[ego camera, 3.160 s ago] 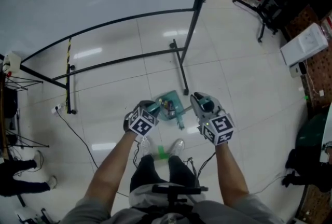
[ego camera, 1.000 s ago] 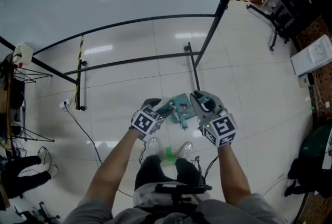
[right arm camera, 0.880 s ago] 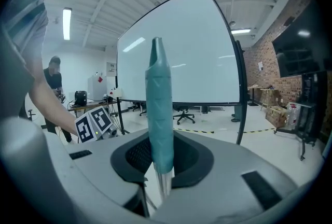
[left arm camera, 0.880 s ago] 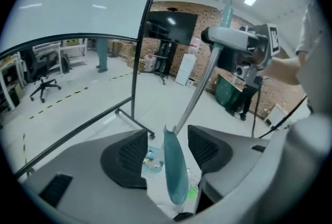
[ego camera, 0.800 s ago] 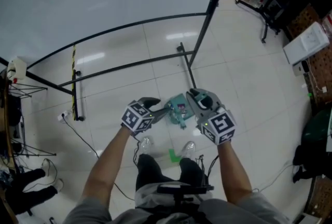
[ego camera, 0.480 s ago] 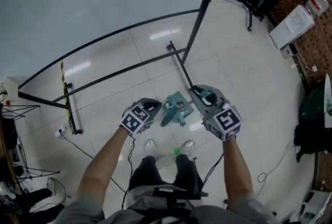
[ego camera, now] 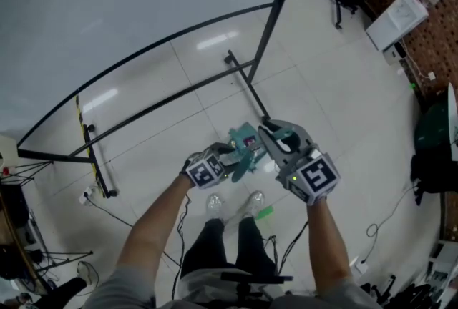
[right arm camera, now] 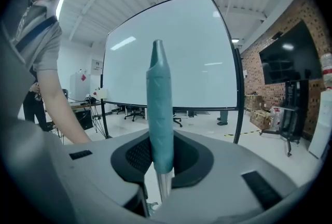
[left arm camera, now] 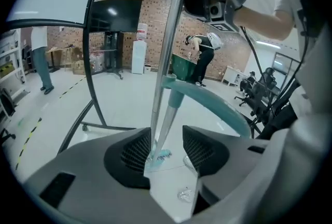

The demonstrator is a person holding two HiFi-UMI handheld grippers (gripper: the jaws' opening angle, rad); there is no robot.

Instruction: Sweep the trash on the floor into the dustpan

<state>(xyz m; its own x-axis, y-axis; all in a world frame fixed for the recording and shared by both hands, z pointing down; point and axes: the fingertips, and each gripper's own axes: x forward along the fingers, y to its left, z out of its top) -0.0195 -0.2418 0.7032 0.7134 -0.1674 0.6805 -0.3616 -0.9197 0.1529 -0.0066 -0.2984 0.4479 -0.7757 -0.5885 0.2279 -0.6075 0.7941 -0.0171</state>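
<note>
The right hand-held gripper [right arm camera: 161, 158] pinches a teal handle [right arm camera: 158, 109]. The left hand-held gripper [left arm camera: 166, 146] has just been opening; its spread jaws have two poles [left arm camera: 166, 62] between them. The dustpan [ego camera: 243, 148] lies on the floor [ego camera: 322, 86] below both.

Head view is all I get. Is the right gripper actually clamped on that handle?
Observer: Yes. In the right gripper view, the right gripper is shut on the teal handle, which stands upright between its jaws.
Operator: And the left one?
Observer: The left gripper is open and its jaws have just been opening. Two metal shafts pass between them, unclamped, with a gap on the right side.
Operator: Any trash visible?
Observer: One clear crumpled scrap lies on the floor below the left jaws.
</note>
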